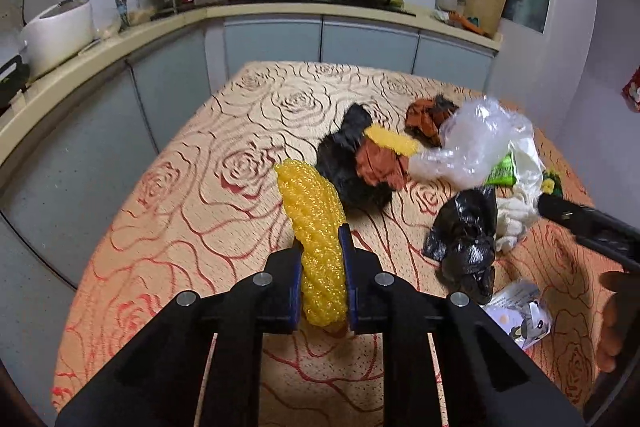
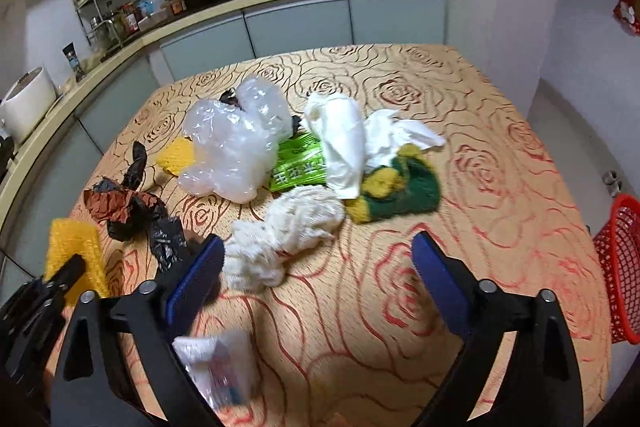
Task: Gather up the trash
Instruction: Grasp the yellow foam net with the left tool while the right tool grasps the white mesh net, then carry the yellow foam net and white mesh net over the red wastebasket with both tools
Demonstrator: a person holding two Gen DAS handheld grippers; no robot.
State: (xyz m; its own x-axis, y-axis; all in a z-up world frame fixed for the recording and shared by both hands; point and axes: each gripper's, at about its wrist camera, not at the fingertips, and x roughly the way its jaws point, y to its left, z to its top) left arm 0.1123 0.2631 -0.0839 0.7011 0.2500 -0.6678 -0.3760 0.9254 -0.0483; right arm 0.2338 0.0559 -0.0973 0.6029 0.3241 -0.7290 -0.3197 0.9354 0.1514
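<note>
Tablecloth (image 2: 500,167) lies bare right of white rag (image 2: 280,235).

Rose-patterned table (image 2: 500,147): clear bag (image 2: 232,147), white cloth (image 2: 280,231), green wrapper (image 2: 298,167), black bags (image 1: 464,243).

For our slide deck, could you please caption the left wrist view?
Left tool shut on a yellow foam net above the rose-patterned table strewn with trash.

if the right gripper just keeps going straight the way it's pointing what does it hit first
Probably the white knitted rag, lying just ahead of the open right gripper toward its left finger; the centre line may reach bare tablecloth first. Depth is unclear.
</note>
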